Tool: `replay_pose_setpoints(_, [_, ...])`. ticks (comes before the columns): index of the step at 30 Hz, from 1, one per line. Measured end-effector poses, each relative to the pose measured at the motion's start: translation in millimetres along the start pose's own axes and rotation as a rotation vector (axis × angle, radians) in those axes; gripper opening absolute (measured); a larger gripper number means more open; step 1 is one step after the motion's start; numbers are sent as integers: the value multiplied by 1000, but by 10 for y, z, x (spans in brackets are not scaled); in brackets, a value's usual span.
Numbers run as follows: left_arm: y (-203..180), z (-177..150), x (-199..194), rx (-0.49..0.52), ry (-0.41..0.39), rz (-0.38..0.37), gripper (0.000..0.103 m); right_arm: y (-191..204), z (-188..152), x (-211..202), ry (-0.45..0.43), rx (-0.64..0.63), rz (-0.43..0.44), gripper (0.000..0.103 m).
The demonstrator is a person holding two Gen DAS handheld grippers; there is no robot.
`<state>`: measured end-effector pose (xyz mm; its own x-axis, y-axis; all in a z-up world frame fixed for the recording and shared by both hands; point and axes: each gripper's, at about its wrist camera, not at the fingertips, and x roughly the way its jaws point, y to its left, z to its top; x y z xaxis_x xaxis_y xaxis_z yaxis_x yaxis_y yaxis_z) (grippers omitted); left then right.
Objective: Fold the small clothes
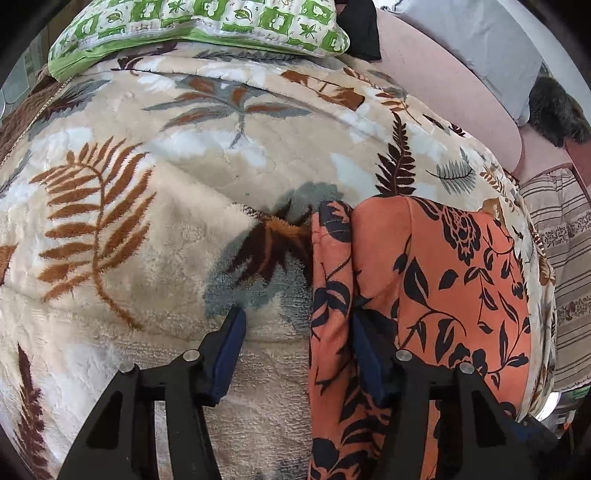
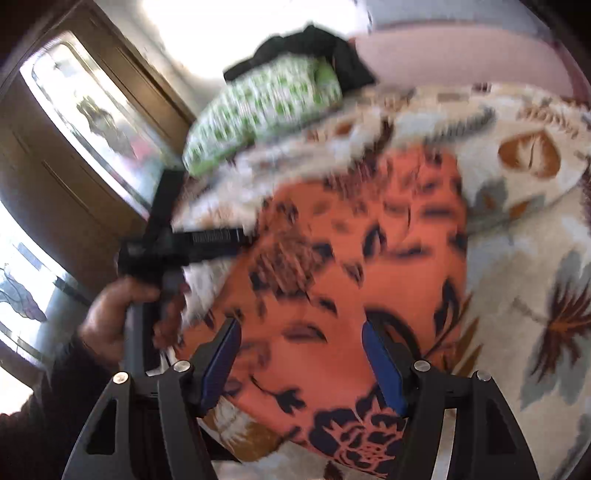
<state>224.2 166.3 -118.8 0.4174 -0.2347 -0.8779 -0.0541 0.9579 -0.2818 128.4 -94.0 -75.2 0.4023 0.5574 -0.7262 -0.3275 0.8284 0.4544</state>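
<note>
My left gripper (image 1: 297,350) has its fingers apart astride the folded left edge of the orange black-flowered cloth garment (image 1: 443,280); the right gripper (image 2: 301,365) gapes above it. I'd pinch only the top layer, clear of the leaf-print fleece blanket (image 1: 147,206) beneath.

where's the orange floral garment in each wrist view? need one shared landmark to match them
Left wrist: orange floral garment fills lower right, its folded edge between the left gripper's open fingers.
Right wrist: the garment fills the centre, under the right gripper, blurred.
Shared landmark: green-and-white pillow at the far edge of the leaf-print blanket.
</note>
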Motion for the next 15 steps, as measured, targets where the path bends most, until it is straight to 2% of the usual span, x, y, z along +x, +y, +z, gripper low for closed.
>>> replay_pose_setpoints(3, [34, 4, -76, -26, 1, -34, 57, -16, -49, 8, -15, -13, 29, 75])
replay_pose_setpoints(6, [-4, 118, -263, -24, -67, -71, 57, -56, -65, 10, -10, -1, 50, 77])
replay_pose_setpoints(8, [-63, 248, -173, -2, -49, -29, 57, -68, -45, 12, -13, 8, 59, 78])
replay_pose_setpoints(10, [-25, 340, 104, -10, 38, 52, 48, -54, -67, 30, -18, 7, 62, 79])
replay_pose_setpoints(11, [25, 364, 194, -34, 57, 49, 49, -49, -70, 33, -18, 6, 65, 80])
replay_pose_setpoints(13, [6, 394, 105, -56, 35, 45, 48, -63, -61, 25, -13, 11, 75, 80])
replay_pose_setpoints(15, [-82, 355, -100, -29, -21, 31, 48, -86, -51, -18, -10, 15, 86, 80])
